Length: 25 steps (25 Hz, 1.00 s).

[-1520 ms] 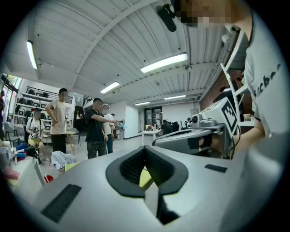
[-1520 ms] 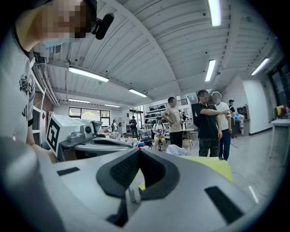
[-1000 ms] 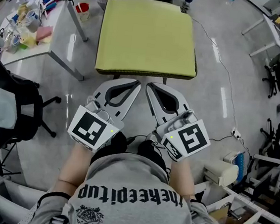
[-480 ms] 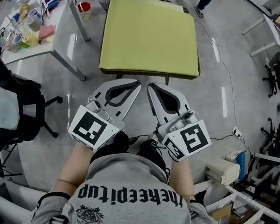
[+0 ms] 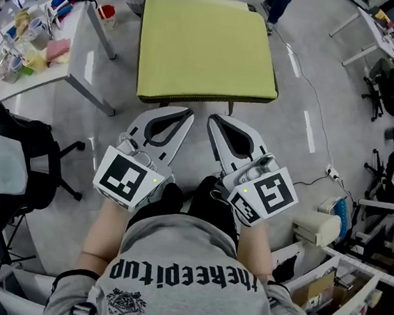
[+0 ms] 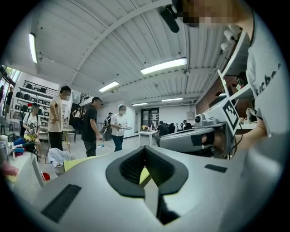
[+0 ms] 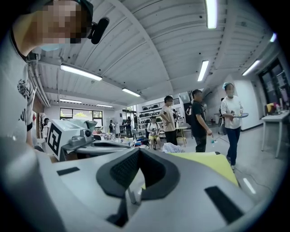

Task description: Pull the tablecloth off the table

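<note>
A yellow-green tablecloth covers a small square table straight ahead and hangs a little over its near edge. My left gripper and right gripper are held side by side, level, pointing at that near edge and stopping just short of it. Both are shut with nothing between the pads. In the left gripper view the shut left gripper shows a sliver of the tablecloth through its opening. In the right gripper view the tablecloth lies ahead to the right of the shut right gripper.
A white table with cluttered items stands at the left, and a black chair sits nearer me. A cable runs over the floor at the right, past a white box and shelving. Several people stand beyond the table.
Both grippers have edged a little closer to the table's near edge, still shut and side by side. A person beyond the table has walked on.
</note>
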{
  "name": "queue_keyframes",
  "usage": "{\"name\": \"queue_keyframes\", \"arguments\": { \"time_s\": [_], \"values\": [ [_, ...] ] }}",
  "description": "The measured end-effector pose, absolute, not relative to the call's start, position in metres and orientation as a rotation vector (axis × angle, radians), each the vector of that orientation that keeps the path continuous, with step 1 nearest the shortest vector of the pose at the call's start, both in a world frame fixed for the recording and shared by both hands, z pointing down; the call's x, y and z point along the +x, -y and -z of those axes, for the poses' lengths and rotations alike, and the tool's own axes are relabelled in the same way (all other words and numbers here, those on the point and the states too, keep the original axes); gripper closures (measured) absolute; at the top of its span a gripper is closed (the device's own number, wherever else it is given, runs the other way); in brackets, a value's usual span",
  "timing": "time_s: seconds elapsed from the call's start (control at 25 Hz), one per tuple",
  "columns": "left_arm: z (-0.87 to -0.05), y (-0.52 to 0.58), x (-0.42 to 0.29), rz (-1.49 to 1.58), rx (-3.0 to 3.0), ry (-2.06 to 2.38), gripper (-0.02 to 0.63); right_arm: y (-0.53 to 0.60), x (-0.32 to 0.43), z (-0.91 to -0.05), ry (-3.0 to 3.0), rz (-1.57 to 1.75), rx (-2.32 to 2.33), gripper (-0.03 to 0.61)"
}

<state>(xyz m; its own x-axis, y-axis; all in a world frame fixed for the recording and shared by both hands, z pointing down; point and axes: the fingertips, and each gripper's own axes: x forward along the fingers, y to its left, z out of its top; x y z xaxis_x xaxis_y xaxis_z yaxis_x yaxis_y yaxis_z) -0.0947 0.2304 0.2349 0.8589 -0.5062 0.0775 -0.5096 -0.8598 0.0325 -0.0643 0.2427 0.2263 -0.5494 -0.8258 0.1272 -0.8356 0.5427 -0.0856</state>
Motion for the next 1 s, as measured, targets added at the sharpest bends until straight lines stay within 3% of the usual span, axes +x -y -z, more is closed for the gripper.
{"name": "queue_keyframes", "arguments": {
  "time_s": [1.0],
  "values": [
    [-0.243,-0.166,-0.093,-0.104,2.914,0.913,0.600,-0.179,-0.052,-0.230,2.702,-0.226,1.416,0.568]
  ]
}}
